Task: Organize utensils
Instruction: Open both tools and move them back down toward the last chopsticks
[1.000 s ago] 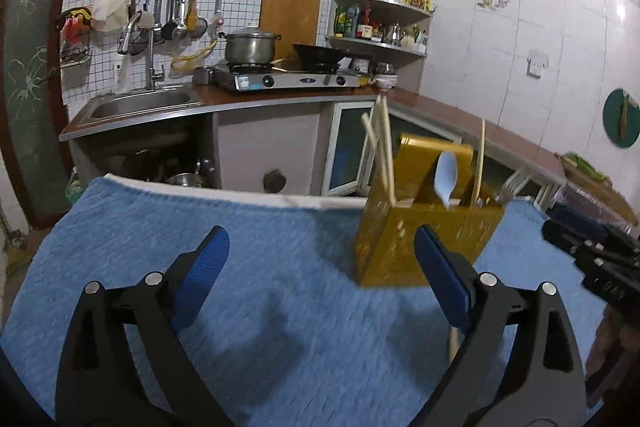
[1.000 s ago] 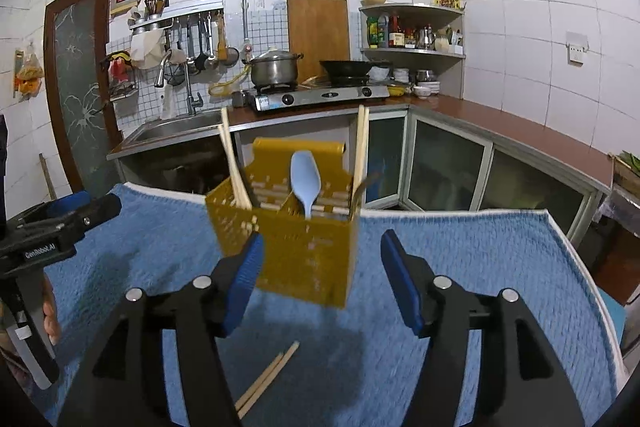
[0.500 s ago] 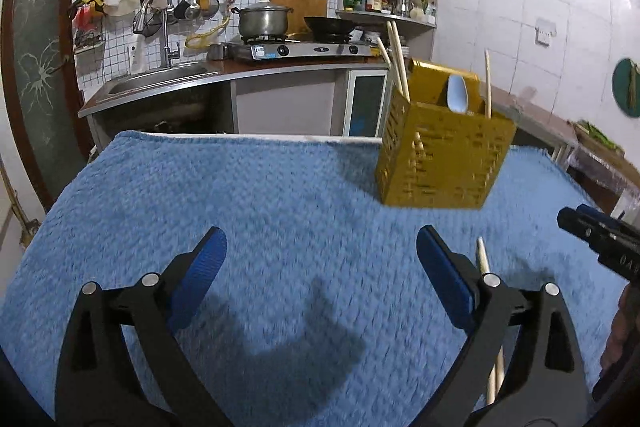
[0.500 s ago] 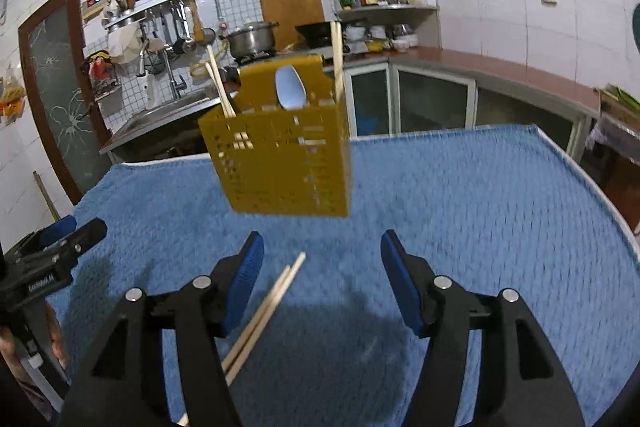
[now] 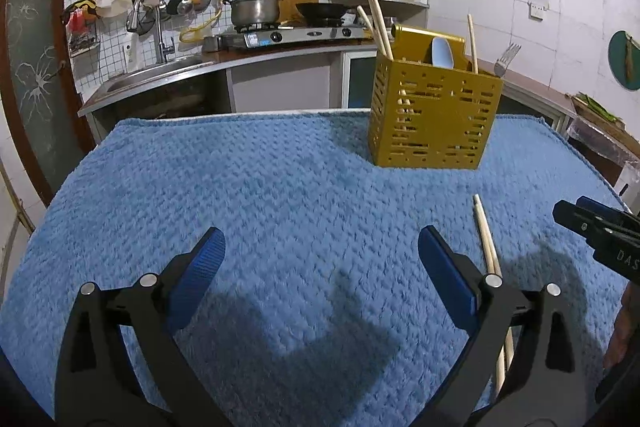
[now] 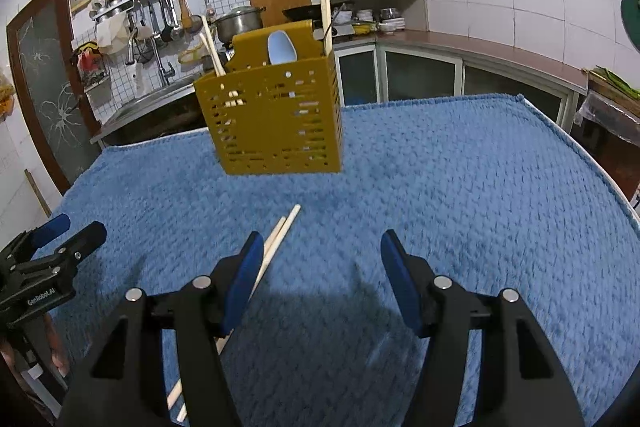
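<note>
A mustard-yellow slotted utensil holder (image 6: 276,115) stands upright left of centre in the right wrist frame, holding a pale blue spoon (image 6: 281,47), wooden chopsticks and a fork (image 5: 505,58), while a loose pair of chopsticks (image 6: 276,243) lies flat just below it. Both the left hand-held gripper (image 5: 322,261) and right hand-held gripper (image 6: 322,259) are spread wide with nothing between their blue pads. Everything rests on a nubbly blue towel (image 6: 460,187) covering the counter, with a white-tiled kitchen behind: sink (image 5: 156,73) upper left, gas stove (image 5: 288,35) with a steel pot (image 5: 254,9).
</note>
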Motion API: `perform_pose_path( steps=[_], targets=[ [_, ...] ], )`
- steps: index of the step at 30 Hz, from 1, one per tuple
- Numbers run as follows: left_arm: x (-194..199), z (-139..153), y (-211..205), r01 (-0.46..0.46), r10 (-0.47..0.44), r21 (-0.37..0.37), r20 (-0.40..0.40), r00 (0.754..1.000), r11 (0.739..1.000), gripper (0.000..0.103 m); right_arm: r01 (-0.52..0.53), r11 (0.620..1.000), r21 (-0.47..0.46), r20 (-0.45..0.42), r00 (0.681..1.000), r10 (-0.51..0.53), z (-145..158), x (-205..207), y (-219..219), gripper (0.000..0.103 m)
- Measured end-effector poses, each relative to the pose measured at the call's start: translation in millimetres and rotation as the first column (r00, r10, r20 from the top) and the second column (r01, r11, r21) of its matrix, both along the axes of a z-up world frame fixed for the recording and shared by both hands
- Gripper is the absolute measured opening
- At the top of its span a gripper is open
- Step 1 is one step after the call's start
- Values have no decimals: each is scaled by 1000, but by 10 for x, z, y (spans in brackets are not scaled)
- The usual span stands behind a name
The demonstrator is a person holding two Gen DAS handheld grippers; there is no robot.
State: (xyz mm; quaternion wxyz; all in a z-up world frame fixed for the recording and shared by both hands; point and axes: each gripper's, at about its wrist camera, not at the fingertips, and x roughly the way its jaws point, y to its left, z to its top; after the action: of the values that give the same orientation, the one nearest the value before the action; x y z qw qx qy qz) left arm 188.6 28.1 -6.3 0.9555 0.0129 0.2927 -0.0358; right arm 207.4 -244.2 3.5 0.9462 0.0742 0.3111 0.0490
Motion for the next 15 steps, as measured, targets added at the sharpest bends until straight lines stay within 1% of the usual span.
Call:
perform_pose_path(
  steps=[3,8,12,14,15],
  targets=[
    [35,-17,23,2,-2,-8,-27,1000,1000,94,4,1000,1,-36,999,-4,-53,22,31,60],
    [153,-22,139,-7,3,-47,-79,997,999,94,-4,1000,-1,-107,994,4,-133,129,115,60],
    [249,-47,202,-8,3,-45,-114,993,999,94,-25,1000,19,-175,984,28,-212,263,220,59],
    [280,-63,229,-13,6,-53,-127,992,998,94,-33,999,40,-218,975,41,-262,348,277,43],
    [289,-73,243,-15,7,-58,-133,991,998,94,-33,998,44,-240,970,43,-291,391,305,42]
  ],
)
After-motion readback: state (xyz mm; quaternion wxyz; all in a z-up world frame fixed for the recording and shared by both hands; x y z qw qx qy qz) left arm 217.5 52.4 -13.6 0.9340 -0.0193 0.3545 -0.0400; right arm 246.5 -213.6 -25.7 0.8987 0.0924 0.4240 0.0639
